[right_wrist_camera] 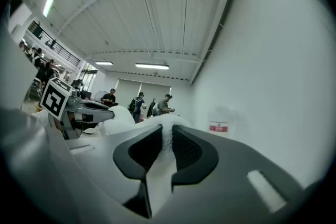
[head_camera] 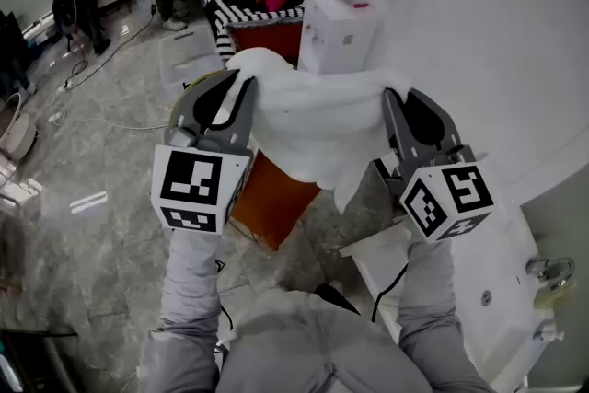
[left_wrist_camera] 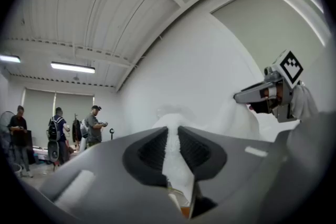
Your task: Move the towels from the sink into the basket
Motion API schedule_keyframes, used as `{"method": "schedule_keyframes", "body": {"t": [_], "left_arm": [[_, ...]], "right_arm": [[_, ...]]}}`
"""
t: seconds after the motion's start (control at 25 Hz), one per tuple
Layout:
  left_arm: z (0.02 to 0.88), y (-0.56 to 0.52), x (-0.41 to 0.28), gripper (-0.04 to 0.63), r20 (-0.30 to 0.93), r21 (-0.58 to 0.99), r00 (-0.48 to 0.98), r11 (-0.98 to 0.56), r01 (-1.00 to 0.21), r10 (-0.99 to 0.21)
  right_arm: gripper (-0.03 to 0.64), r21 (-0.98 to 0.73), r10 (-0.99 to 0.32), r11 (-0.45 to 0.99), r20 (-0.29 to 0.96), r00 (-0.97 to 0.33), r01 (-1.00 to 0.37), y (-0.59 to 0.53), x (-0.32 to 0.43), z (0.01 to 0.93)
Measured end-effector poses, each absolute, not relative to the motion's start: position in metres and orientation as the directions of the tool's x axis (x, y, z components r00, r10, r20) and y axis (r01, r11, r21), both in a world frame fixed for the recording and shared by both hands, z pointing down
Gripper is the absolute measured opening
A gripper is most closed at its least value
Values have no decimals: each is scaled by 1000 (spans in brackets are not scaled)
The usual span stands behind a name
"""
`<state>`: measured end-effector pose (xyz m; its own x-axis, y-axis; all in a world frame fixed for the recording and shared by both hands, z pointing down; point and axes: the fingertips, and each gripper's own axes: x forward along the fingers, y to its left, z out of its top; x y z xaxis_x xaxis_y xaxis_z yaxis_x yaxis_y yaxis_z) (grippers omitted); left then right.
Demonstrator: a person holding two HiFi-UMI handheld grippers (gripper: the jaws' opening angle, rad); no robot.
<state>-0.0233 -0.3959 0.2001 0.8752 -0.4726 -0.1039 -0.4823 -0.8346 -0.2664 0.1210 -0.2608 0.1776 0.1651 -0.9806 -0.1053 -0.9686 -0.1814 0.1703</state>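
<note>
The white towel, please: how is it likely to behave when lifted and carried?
Probably floppy: the white towel sags between the left tongs and right tongs. Likely light, since pinched edges alone carry it. Its hanging lower fold could swing.

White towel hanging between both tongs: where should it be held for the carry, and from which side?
By its top edge, one end per tongs, coming in level from the person's side. The white towel is limp and wide and sags in the middle, so two spaced pinches should keep it spread. The left tongs and right tongs are shut on that edge this way.
</note>
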Motion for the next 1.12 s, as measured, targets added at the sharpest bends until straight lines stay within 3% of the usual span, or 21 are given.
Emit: {"method": "schedule_keyframes", "body": {"t": [0.44, 0.72, 0.92, 1.12], "left_arm": [[216, -498, -146, 115, -92, -242, 635, -602, -761, -767], [251, -553, -170, 115, -24, -220, 490, -473, -853, -871], [311, -584, -153, 115, 108, -169, 456, -469, -867, -883], [407, -602, -122, 115, 338, -158, 421, -492, -856, -842]], "right_arm": [[52, 182, -974, 187, -90, -206, -965, -438, 39, 186], [52, 158, -924, 373, -24, -381, -914, -543, 19, 217], [52, 104, -891, 451, 106, -441, -887, -606, 28, 281], [52, -1, -838, 485, 285, -465, -875, -646, 48, 379]]}}
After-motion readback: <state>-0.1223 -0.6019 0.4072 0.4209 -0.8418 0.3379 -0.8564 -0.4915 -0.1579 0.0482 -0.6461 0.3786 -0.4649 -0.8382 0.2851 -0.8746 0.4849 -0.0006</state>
